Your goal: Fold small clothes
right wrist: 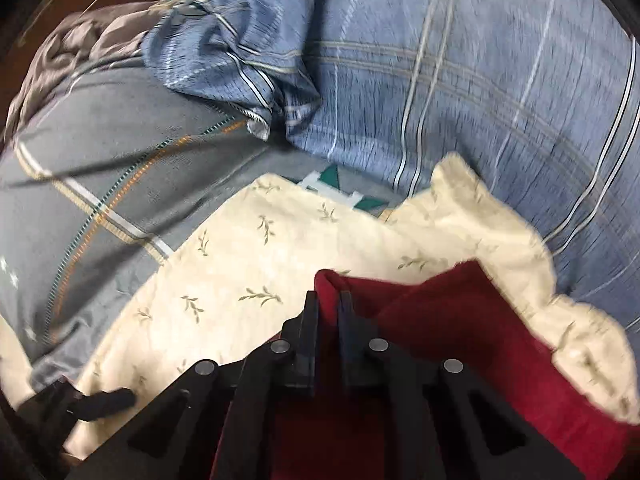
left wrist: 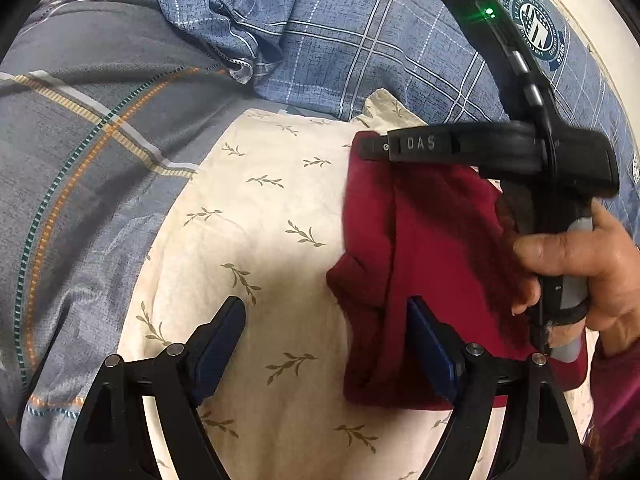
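Red garment point(left wrist: 436, 280) lies rumpled on a cream cloth point(left wrist: 256, 216) printed with small green sprigs, over toward the cloth's right side in the left wrist view. One raised fold of the garment point(right wrist: 460, 320) is pinched between the fingers of the right gripper point(right wrist: 329, 304), whose jaws are clamped tight on it; the rest of the fabric trails back beneath that tool. A hand point(left wrist: 588, 264) grips the right gripper's handle, seen from the side in the left wrist view, with a green light glowing on its upper end. The left gripper point(left wrist: 326, 344) is spread wide above the cloth, grasping nothing; its right finger point(left wrist: 430, 344) hangs over the garment's near edge, the other over bare cream cloth. Whether that finger touches the fabric I cannot tell. The cream cloth rests on a grey bedcover point(left wrist: 88, 152) with orange and teal stripes. Beyond it lies blue plaid bedding point(left wrist: 360, 40), bunched up at the far left and bearing a round emblem point(left wrist: 536, 28) at the right.
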`<state>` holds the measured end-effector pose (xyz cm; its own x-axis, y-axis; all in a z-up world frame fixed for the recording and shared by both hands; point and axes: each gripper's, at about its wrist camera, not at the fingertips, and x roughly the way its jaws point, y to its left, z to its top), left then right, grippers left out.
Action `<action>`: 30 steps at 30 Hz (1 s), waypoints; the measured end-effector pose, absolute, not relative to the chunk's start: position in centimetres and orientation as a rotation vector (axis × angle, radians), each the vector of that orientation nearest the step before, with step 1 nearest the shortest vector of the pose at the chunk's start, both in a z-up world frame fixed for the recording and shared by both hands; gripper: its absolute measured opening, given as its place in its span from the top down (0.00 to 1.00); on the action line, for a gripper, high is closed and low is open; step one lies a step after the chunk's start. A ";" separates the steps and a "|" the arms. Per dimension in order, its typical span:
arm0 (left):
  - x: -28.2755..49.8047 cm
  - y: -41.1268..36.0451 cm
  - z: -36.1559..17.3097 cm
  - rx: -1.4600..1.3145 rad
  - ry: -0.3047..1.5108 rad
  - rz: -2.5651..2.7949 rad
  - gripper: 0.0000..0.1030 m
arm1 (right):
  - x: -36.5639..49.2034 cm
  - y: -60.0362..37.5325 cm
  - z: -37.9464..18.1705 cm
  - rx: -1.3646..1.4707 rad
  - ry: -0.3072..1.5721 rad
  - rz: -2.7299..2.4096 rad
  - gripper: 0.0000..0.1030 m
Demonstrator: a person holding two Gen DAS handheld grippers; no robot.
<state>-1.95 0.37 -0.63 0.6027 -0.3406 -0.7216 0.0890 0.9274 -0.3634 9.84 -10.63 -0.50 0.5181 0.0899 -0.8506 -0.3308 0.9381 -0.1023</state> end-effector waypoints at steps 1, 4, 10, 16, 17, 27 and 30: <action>-1.8 0.3 -0.7 -0.308 0.893 -0.252 0.20 | 9.8 -10.5 -0.6 -0.287 0.973 0.239 0.93; -1.4 0.1 -0.8 -0.300 0.898 -0.231 0.20 | 11.0 -10.7 -2.3 -0.243 0.983 0.186 0.93; -1.4 0.1 -0.8 -0.300 0.898 -0.229 0.20 | 9.3 -12.6 0.3 -0.069 0.969 0.223 0.86; -1.5 0.2 -0.6 -0.303 0.898 -0.226 0.20 | 5.7 -14.5 2.2 -0.057 0.947 0.194 0.66; -1.5 0.2 -0.6 -0.303 0.901 -0.223 0.20 | 5.6 -14.6 1.8 -0.050 0.964 0.195 0.67; -1.5 0.0 -0.6 -0.299 0.902 -0.209 0.19 | 7.1 -13.8 0.2 0.079 1.061 0.174 0.21; -1.5 0.1 -0.6 -0.299 0.903 -0.209 0.19 | 8.0 -11.9 -1.3 -0.052 1.103 0.127 0.18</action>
<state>-1.53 0.05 -0.64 0.6032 -0.3021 -0.7381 0.0529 0.9386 -0.3410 7.98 -11.95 -1.28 0.4446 0.0767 -0.8924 -0.1287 0.9915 0.0211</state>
